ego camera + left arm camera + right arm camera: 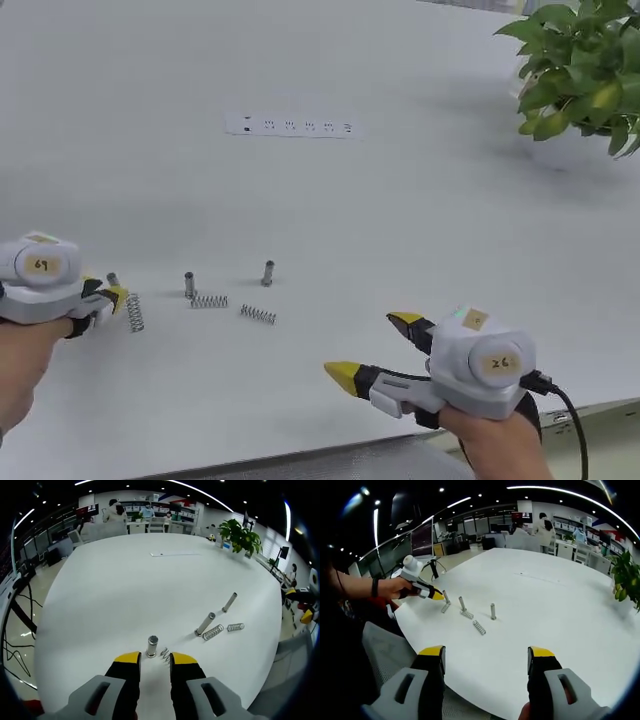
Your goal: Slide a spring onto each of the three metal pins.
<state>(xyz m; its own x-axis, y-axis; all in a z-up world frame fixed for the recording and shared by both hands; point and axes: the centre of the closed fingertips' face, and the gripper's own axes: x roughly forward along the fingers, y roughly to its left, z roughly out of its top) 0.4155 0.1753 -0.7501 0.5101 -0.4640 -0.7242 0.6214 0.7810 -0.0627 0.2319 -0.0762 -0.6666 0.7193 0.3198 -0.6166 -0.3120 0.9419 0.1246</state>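
Overall, the white matt surface (420,230) is broad and mostly bare, with open room on the far side of the parts and between the two tools. Its near edge runs just beneath the right claw (486,652). A green leafy plant (580,60) stands at the far right. A flat white power strip (290,125) lies far centre, well apart from the work, and its markings are too small to read.

Three short grey metal pins stand upright in a row at near left: the left pin (152,646), the middle pin (189,285) and the right pin (267,272). Each is a smooth cylinder, and all three are bare. Three steel coil springs lie flat on the surface:
- The left spring (134,312) is just beside the left pin.
- The middle spring (209,301) is close to the foot of the middle pin.
- The right spring (258,314) is a little nearer and apart.

The left claw (156,658) has black jaws with yellow tips, a narrow gap apart and pinching nothing. Its tips sit just short of the left pin, with an end of the left spring ahead of them in the gap. The right claw is spread wide and empty, well apart from the parts.

A round tan sticker (40,265) on the left tool reads "69". A second tan sticker (500,365) on the right tool appears to read "26". A black cable (570,405) trails from the right tool.
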